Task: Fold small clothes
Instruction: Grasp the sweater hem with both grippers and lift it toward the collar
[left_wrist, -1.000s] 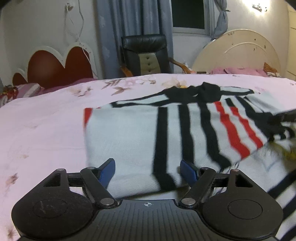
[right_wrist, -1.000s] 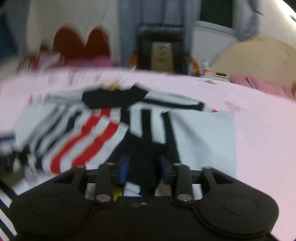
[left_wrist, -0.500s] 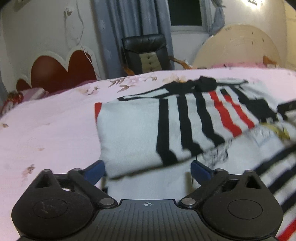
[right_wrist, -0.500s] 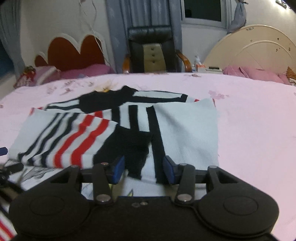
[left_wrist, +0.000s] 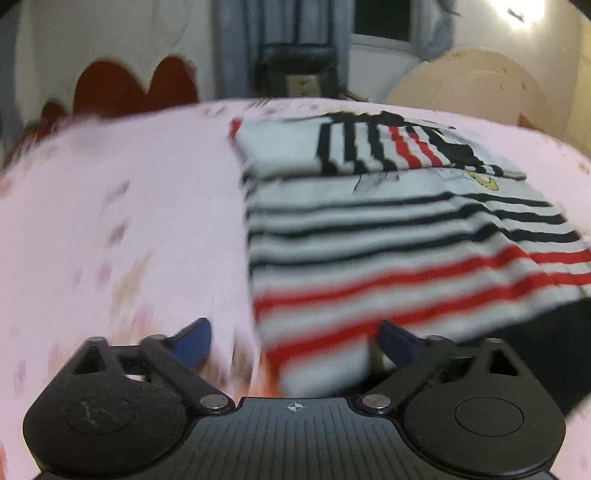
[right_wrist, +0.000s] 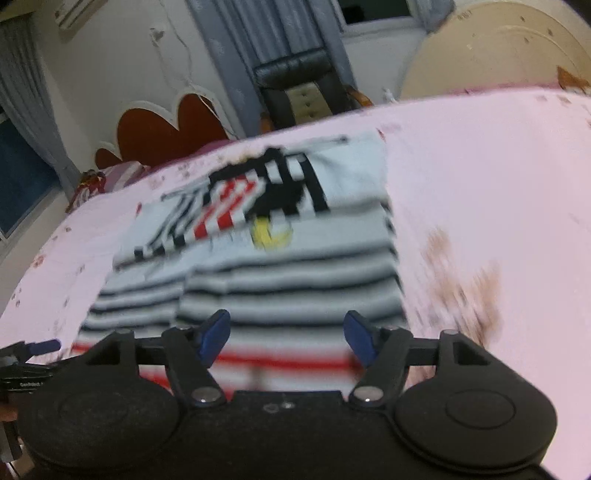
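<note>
A small white sweater (left_wrist: 388, 236) with black and red stripes lies flat on the pink bedspread (left_wrist: 129, 221), both sleeves folded in over its upper part. My left gripper (left_wrist: 293, 341) is open at the sweater's near left hem corner, holding nothing. In the right wrist view the sweater (right_wrist: 280, 273) lies ahead, with a yellow print near the folded sleeves. My right gripper (right_wrist: 286, 336) is open above the near hem, holding nothing. The left gripper's blue tip (right_wrist: 44, 346) shows at the left edge. Both views are blurred.
The pink floral bedspread (right_wrist: 480, 206) stretches to both sides of the sweater. Beyond the bed stand a black chair (right_wrist: 299, 88), a red scalloped headboard (right_wrist: 162, 129), a cream headboard (right_wrist: 498, 48) and grey curtains (left_wrist: 240, 48).
Both grippers pulled back from the folded sleeves to the sweater's near hem. The right gripper opened wider and let go of the sleeve, which now lies folded across the chest.
</note>
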